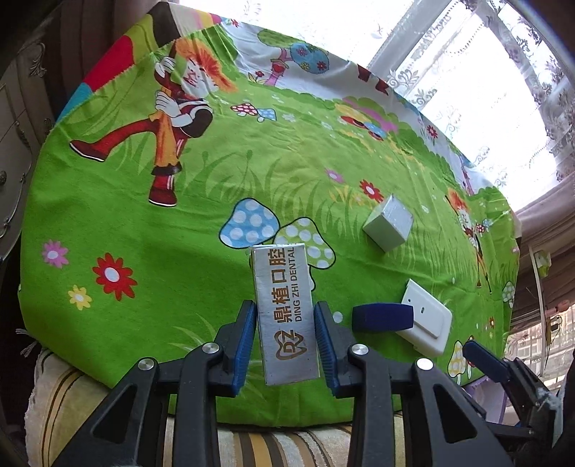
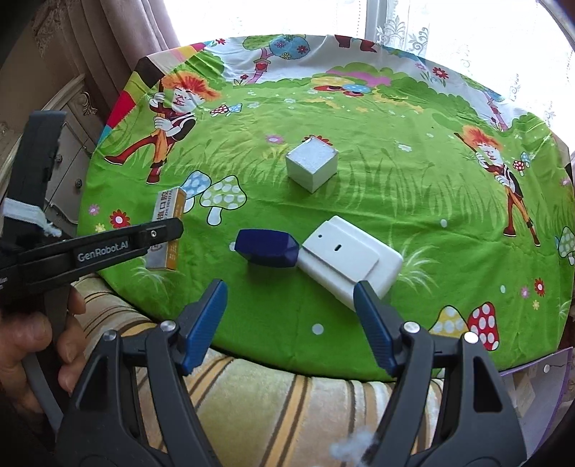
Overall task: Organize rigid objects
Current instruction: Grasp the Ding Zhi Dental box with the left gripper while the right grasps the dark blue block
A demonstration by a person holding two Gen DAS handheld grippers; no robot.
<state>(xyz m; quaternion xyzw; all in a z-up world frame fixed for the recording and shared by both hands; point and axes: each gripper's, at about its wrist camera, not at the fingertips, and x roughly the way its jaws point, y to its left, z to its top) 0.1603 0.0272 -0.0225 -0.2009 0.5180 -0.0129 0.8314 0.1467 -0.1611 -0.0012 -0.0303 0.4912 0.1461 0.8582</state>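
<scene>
My left gripper is shut on a long silver dental box, held flat over the green cartoon cloth. The box also shows in the right wrist view with an orange side. My right gripper is open and empty, near the table's front edge, just short of a dark blue block and a white flat box. The blue block touches the white box. A silver-white cube sits farther back; it also shows in the left wrist view.
The cloth-covered table stands on a striped yellow blanket. A carved cabinet is at the left, a lace-curtained window behind. The right gripper's finger shows at the left wrist view's right edge.
</scene>
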